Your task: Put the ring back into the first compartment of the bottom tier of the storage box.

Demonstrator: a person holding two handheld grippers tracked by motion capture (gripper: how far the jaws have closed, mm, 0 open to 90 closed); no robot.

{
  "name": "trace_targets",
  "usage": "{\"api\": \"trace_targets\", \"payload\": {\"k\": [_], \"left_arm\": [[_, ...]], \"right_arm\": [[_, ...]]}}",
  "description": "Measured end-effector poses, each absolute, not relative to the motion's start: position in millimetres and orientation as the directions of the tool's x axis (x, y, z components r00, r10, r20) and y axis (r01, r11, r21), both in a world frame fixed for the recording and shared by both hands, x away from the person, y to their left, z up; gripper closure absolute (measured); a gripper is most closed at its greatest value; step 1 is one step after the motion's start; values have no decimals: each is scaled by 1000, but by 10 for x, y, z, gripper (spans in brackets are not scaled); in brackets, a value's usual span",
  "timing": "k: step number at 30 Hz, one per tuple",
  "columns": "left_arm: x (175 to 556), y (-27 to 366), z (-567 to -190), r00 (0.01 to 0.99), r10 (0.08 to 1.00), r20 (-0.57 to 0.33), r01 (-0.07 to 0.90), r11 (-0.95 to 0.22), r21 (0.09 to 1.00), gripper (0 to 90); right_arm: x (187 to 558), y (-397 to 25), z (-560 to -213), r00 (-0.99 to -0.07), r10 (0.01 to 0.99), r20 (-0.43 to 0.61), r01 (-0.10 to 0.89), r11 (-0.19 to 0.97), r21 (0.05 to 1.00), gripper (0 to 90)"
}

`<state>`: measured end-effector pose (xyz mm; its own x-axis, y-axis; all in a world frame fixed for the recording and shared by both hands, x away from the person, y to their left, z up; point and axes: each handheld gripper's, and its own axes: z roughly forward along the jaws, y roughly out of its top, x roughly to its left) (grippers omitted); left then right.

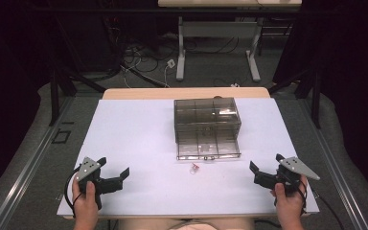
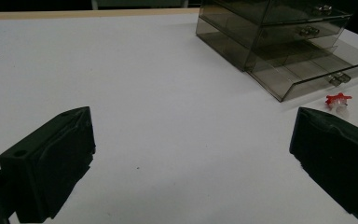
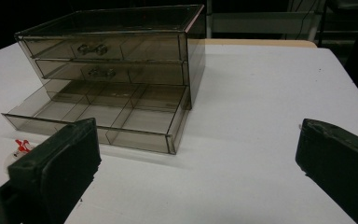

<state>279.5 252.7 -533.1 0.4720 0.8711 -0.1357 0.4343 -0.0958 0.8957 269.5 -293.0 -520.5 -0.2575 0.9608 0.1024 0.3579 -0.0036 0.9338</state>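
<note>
Left claw [image 1: 116,175] sits at the near left corner of the white table [image 1: 139,139], held in the person's left hand [image 1: 85,199]. Its jaws stand spread wide with nothing between them. In the left gripper view I see bare table surface between the two black jaws, which point toward the table's middle.

Moving right, I see a small red and clear object [image 1: 194,167] lying on the table just in front of the drawer box, apart from it. In the left gripper view it [image 2: 338,101] lies just beyond the right-hand jaw; in the right gripper view it [image 3: 22,147] shows beside the left-hand jaw. I cannot tell what the object is.

Behind it, a smoky clear plastic drawer box [image 1: 207,125] stands at the table's centre. It has three drawers. The bottom drawer [image 3: 98,116] is pulled out toward the person and shows divided compartments. I see nothing in them. The upper two drawers are pushed in.

At the near right corner, the right claw [image 1: 253,170] is held in the person's right hand [image 1: 289,201]. Its jaws are also spread wide and hold nothing. It points toward the table's middle, well apart from the box.
</note>
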Motion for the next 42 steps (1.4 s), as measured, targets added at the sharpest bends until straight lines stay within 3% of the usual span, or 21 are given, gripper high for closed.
{"api": "trace_targets", "payload": {"k": [14,22,42], "left_arm": [[2773,2526,-5323,473,869,-145,435,-87,896,2],[2760,2529,-5323,470,871,-142,436,-89,896,2],[2761,2531,-5327,471,871,-143,442,-93,892,2]], "right_arm": [[2730,-2803,-5200,-272,957,104,354,-1,935,0],[2730,-2678,-5186,-314,946,84,353,33,935,60],[2772,-2393,-5126,-404,910,89,321,50,946,69]]}}
